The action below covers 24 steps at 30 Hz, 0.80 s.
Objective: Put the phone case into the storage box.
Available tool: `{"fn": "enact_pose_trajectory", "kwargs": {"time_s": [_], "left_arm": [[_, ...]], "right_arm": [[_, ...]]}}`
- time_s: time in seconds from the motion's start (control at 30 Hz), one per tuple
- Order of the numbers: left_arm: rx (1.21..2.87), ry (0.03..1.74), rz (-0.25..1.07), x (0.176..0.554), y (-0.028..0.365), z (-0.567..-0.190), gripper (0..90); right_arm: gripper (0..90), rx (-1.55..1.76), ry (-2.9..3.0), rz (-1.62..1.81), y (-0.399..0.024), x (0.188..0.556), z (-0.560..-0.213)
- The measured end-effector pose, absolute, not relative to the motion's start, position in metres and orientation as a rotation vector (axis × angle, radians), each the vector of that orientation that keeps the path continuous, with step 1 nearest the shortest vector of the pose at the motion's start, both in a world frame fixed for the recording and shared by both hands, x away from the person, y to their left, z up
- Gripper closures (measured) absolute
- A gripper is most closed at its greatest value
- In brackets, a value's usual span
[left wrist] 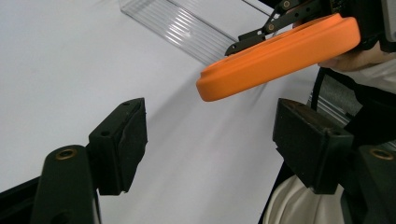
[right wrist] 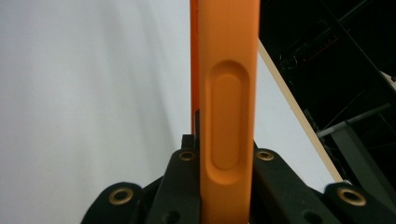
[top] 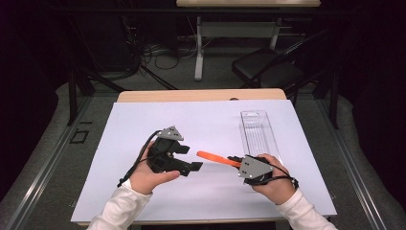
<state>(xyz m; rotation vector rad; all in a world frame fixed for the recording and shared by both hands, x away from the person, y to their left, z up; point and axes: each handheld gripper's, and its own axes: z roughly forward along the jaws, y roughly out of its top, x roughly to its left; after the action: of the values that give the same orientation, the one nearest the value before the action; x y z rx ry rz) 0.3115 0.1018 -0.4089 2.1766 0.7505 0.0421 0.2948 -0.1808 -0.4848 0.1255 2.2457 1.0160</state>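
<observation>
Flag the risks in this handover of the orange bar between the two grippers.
1. The left gripper is open and the orange bar's tip sits above its pads, not between them; closing now could miss it.
2. The right gripper clamps one end only, so the long free end might pivot or slip if bumped.
3. The clear tray lies beside the right hand; a swing could knock it.

No readable text, label, brand, number or sign on any surface in high view or either gripper view.
</observation>
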Motion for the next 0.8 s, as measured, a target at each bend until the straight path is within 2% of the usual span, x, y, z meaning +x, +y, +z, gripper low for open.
{"fn": "enact_pose_trajectory", "kwargs": {"time_s": [0.5, 0.8], "left_arm": [[2.173, 0.758, 0.016, 0.3134, 0.0942, -0.4152, 41.8], [2.125, 0.768, 0.040, 0.3156, 0.0950, -0.4140, 41.8]], "right_arm": [[87.2, 0.209, 2.276, 1.119, -0.1792, 0.2999, -0.4853], [87.2, 0.248, 2.295, 1.168, -0.1812, 0.3007, -0.4870]]}}
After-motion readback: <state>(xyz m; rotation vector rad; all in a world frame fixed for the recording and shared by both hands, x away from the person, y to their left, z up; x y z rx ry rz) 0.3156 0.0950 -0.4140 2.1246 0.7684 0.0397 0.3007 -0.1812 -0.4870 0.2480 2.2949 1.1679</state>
